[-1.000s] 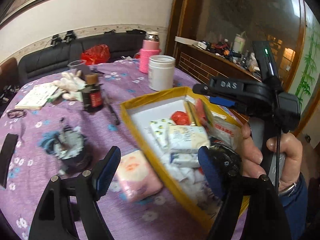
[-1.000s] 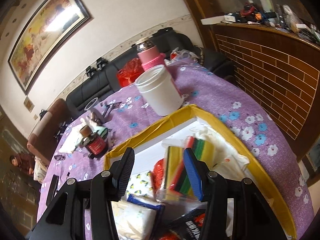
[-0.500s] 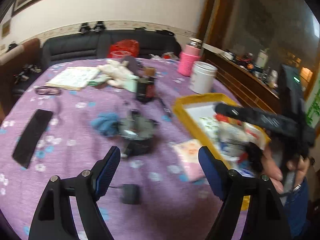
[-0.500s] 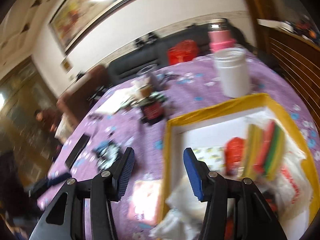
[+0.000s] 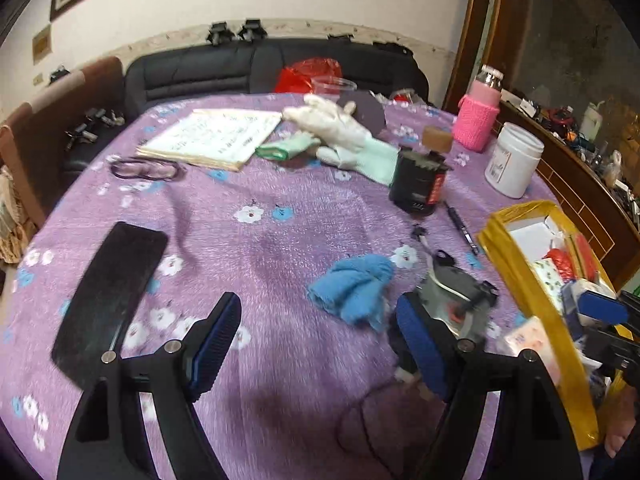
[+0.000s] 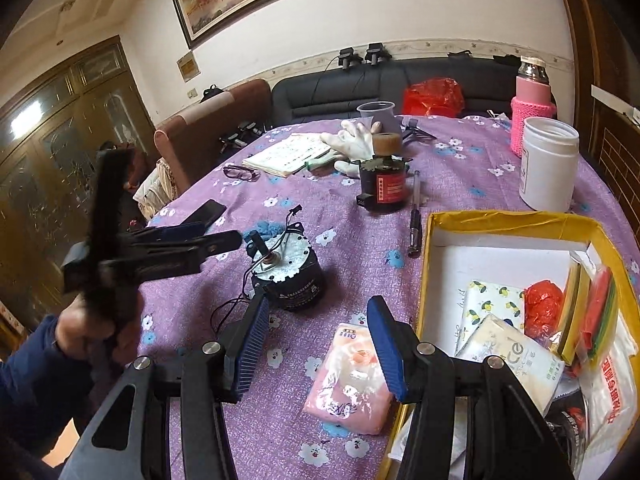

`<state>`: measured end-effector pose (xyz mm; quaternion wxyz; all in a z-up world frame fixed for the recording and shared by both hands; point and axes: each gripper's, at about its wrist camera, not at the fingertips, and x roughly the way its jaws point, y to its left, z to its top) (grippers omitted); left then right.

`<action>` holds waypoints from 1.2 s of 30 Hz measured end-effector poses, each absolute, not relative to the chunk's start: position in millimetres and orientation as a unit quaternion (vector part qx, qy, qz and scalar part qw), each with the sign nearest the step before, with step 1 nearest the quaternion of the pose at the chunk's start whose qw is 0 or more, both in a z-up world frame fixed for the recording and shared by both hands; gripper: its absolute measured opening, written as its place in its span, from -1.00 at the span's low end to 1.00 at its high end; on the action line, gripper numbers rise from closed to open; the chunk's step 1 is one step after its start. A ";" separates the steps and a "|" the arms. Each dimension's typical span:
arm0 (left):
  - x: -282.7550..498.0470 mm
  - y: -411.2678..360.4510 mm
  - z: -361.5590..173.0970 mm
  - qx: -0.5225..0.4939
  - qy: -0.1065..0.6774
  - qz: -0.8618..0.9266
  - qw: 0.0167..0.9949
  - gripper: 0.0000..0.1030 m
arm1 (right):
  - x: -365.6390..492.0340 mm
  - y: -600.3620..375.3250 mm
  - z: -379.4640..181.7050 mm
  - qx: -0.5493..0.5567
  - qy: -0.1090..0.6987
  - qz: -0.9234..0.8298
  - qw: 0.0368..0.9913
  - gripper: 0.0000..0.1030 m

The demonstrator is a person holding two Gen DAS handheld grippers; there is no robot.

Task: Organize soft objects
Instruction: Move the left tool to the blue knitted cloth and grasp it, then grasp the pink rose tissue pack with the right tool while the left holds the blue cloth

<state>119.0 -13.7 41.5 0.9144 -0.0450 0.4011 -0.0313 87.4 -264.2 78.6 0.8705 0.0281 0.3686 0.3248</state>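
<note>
A yellow-rimmed box [image 6: 504, 216] holds tissue packs, a red bag and sponges; it also shows at the right of the left wrist view [image 5: 520, 276]. A pink tissue pack [image 6: 348, 380] lies on the purple cloth just left of the box. My right gripper [image 6: 316, 344] is open and empty, hovering right above this pack. A blue cloth [image 5: 352, 284] lies crumpled on the table. My left gripper [image 5: 316, 348] is open and empty, just in front of the blue cloth. White gloves [image 5: 340, 132] lie at the far side.
A metal motor [image 6: 286, 276] with wires sits between the blue cloth and the pink pack. A black phone [image 5: 108, 292], glasses [image 5: 144, 168], a booklet [image 5: 212, 140], a dark bottle [image 5: 420, 184], a pen [image 6: 416, 216], a white jar [image 6: 550, 164] and a pink flask [image 6: 532, 100] stand around.
My left gripper has swung left, away from the box, and now faces the blue cloth. My right gripper has pulled back out of the box and swung left over the pink pack.
</note>
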 end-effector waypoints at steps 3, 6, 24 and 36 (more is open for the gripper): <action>131.6 -14.3 34.0 -0.035 0.411 -0.067 0.908 0.46 | 89.2 -267.7 78.6 0.034 0.370 0.325 0.870 0.07; 137.6 -12.6 31.6 -0.033 0.411 -0.094 0.906 0.46 | 88.6 -269.0 79.8 0.035 0.371 0.326 0.869 0.07; 147.8 -26.0 18.2 0.030 0.423 -0.137 0.895 0.33 | 91.2 -270.6 79.0 0.038 0.374 0.320 0.869 0.07; 151.2 -26.5 12.2 0.011 0.423 -0.116 0.898 -0.46 | 94.7 -263.9 69.2 0.020 0.396 0.302 0.867 0.08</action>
